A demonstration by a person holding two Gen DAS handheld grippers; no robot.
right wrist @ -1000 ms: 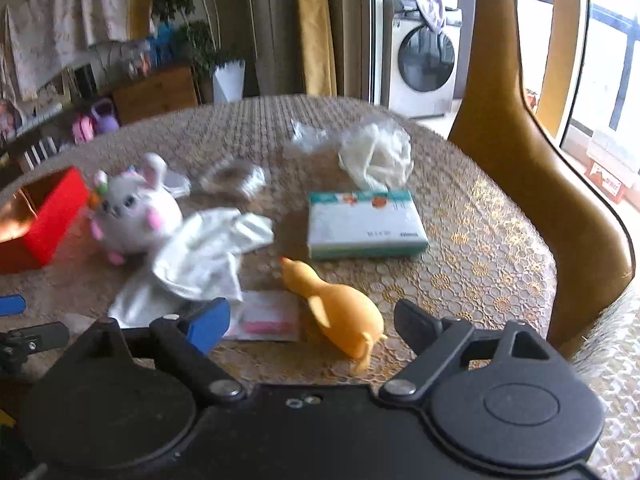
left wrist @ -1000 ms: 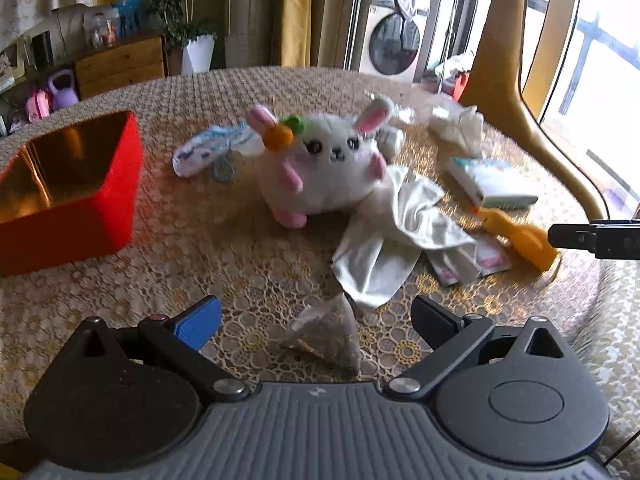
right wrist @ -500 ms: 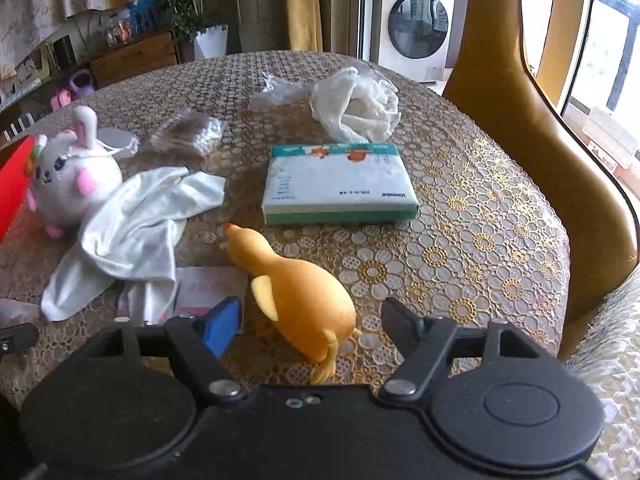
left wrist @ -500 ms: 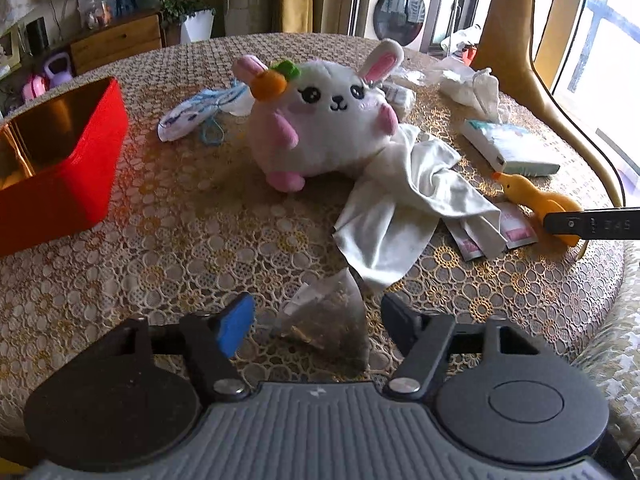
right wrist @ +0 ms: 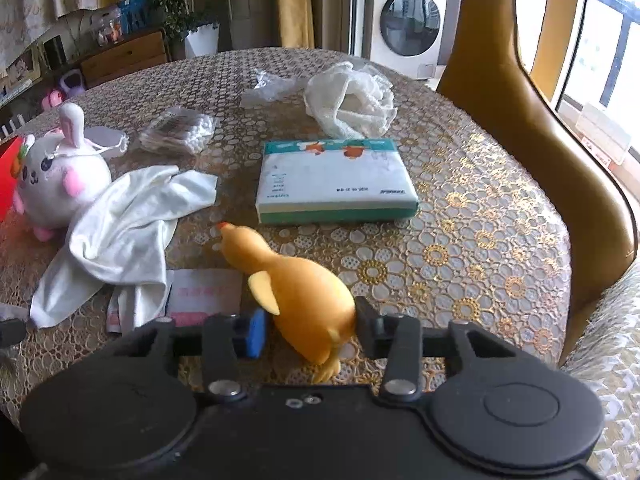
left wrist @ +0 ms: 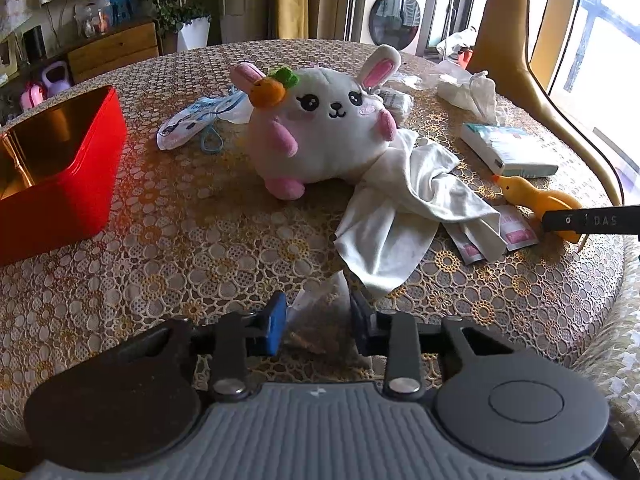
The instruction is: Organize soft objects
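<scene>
My left gripper (left wrist: pixel 318 320) is shut on a small clear pyramid sachet (left wrist: pixel 320 308) at the table's near edge. My right gripper (right wrist: pixel 308 326) is shut on the body of a yellow rubber duck (right wrist: pixel 298 288), whose beak points away from me; the duck also shows in the left wrist view (left wrist: pixel 536 200). A white plush rabbit (left wrist: pixel 320 128) with pink ears and an orange carrot sits mid-table; it also shows in the right wrist view (right wrist: pixel 56 172). A crumpled white cloth (left wrist: pixel 404 208) lies beside it, also in the right wrist view (right wrist: pixel 124 224).
An open red tin box (left wrist: pixel 60 168) stands at the left. A tissue pack (right wrist: pixel 336 180), a white mesh bundle (right wrist: pixel 352 100), a clear bag of cotton swabs (right wrist: pixel 176 132), pink-white sachets (right wrist: pixel 200 296) and a blue-white pouch (left wrist: pixel 196 120) lie around. A tan chair (right wrist: pixel 520 92) stands at the right.
Both grippers moved forward and closed: the left one onto the pyramid sachet, the right one onto the duck. Both were open a second ago.
</scene>
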